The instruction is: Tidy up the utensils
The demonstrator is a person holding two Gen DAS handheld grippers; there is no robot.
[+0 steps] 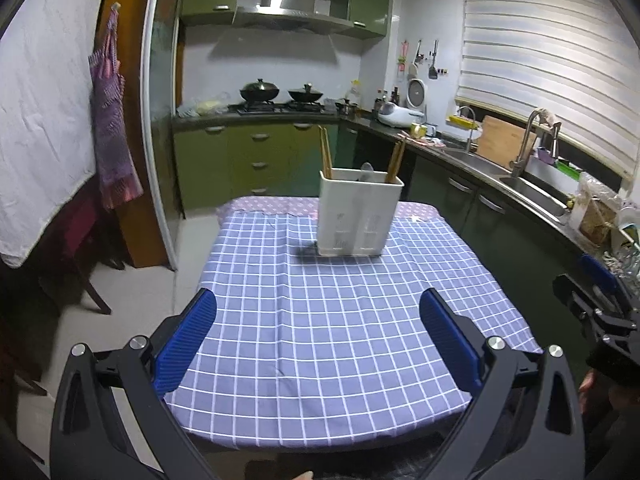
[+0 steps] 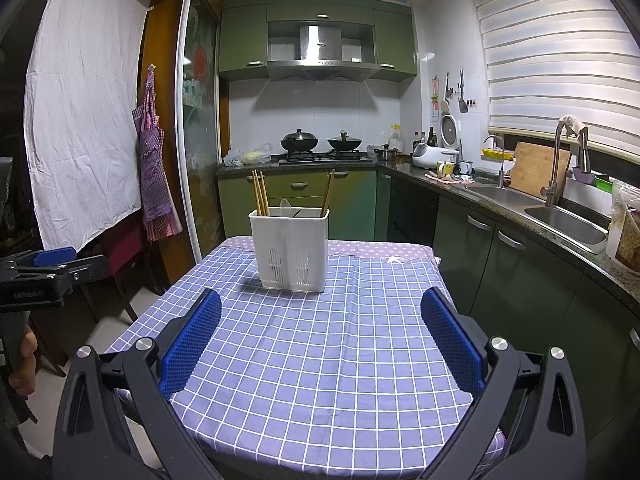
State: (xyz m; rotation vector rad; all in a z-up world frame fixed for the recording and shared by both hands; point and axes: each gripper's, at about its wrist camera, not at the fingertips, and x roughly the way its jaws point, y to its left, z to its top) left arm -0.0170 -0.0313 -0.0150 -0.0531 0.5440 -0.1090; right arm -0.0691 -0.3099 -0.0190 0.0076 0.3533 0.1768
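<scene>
A white utensil holder (image 1: 358,216) stands upright at the far middle of the checked tablecloth (image 1: 320,320). It holds wooden chopsticks (image 1: 326,152) on its left side, more chopsticks (image 1: 397,159) on its right, and a grey spoon (image 1: 366,170) between them. It also shows in the right wrist view (image 2: 291,250), with chopsticks (image 2: 259,198) and a spoon (image 2: 285,207). My left gripper (image 1: 318,312) is open and empty over the near part of the table. My right gripper (image 2: 320,312) is open and empty, well short of the holder.
The blue checked cloth (image 2: 340,360) covers a small table. A kitchen counter with a sink (image 2: 568,224) runs along the right. A stove with two pans (image 2: 320,144) is at the back. A chair (image 1: 80,248) and an apron (image 2: 154,168) are at the left.
</scene>
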